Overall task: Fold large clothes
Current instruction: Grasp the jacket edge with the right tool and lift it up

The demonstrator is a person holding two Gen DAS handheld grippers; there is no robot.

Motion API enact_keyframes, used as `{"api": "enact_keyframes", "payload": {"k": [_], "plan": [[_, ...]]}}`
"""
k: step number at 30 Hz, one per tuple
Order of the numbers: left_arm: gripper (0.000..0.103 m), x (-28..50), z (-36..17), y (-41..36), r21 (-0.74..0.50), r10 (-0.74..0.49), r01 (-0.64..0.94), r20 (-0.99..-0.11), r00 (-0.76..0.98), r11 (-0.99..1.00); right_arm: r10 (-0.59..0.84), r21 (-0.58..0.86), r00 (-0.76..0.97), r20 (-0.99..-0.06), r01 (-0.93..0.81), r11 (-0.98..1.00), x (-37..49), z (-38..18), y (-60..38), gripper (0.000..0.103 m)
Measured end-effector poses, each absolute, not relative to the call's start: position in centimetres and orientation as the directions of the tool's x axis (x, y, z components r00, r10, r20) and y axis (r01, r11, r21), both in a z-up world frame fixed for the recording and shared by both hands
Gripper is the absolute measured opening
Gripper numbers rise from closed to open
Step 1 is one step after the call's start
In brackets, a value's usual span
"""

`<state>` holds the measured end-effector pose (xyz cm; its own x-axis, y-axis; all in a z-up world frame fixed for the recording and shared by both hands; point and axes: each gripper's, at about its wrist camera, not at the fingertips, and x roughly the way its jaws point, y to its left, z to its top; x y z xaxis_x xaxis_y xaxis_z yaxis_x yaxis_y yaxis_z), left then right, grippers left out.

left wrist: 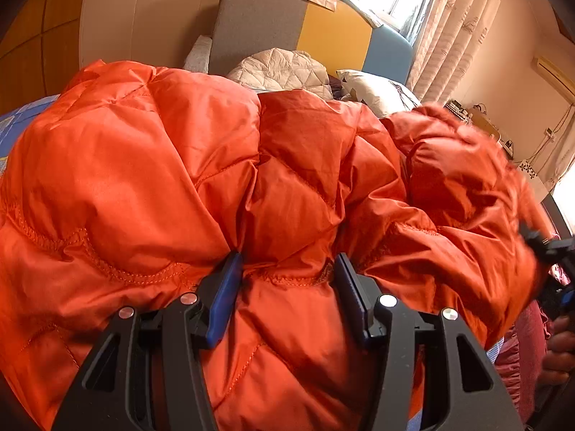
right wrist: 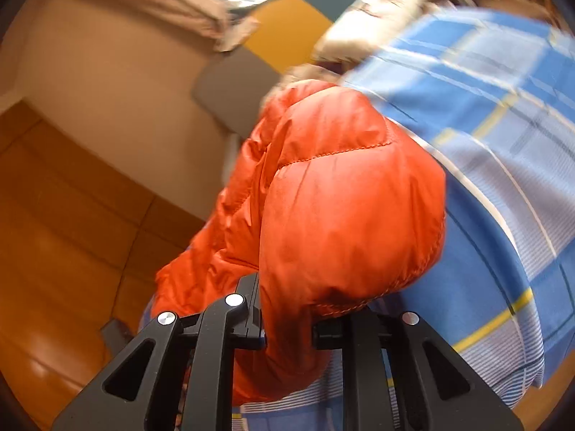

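Puffy orange jacket [left wrist: 222, 165] looks light, squishy, slippery. Both the left gripper [left wrist: 285, 287] and right gripper [right wrist: 289, 327] pinch quilted folds; seams probably grip best.

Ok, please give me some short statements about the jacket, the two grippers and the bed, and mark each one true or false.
1. The orange quilted puffer jacket is gripped by both grippers. True: left gripper and right gripper each pinch its fabric.
2. The bed sheet is plain white. False: it is blue plaid with yellow lines.
3. A cream quilted garment lies beyond the jacket. True.
4. The left gripper's pads are red. False: they are blue.
5. The headboard is all one colour. False: it has grey, yellow and blue panels.
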<state>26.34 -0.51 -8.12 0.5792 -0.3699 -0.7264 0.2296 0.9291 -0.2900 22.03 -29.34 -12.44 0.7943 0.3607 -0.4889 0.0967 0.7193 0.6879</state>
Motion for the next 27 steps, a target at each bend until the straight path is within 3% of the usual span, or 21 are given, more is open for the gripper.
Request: {"api": "enact_keyframes", "payload": {"k": [2,7,12,18,22,27], "plan": [[0.052,26.3,-8.1,-0.4,-0.295,-0.368,0.22,-0.723,0.585,0.93,0.379,0.664,0.807,-0.452,0.02,0.748,22.1,-11.3,-28.4,0.016],[0.055,24.7,-6.4,1.4,-0.338,-0.39,0.204,-0.698,0.601,0.919,0.355,0.623,0.812,-0.463,0.013,0.782,22.3,-10.4,-27.6,0.016],[0.061,19.6,-4.2,9.2,-0.395,-0.331,0.072,-0.642,0.692,0.916,0.333,0.594,0.821,-0.463,0.008,0.805,22.3,-9.8,-27.3,0.015],[0.061,15.3,-8.0,18.8,-0.48,-0.25,-0.167,-0.686,0.684,0.861,0.317,0.563,0.827,-0.465,-0.001,0.827,22.5,-9.7,-26.8,0.015],[0.059,13.4,-10.4,20.9,-0.537,-0.277,-0.213,-0.687,0.672,0.816,0.311,0.551,0.827,-0.469,-0.001,0.834,22.4,-9.7,-26.6,0.015],[0.059,13.4,-9.9,19.5,-0.515,-0.275,-0.175,-0.679,0.681,0.839,0.3,0.516,0.828,-0.473,-0.016,0.856,22.3,-9.4,-25.9,0.015]]}}
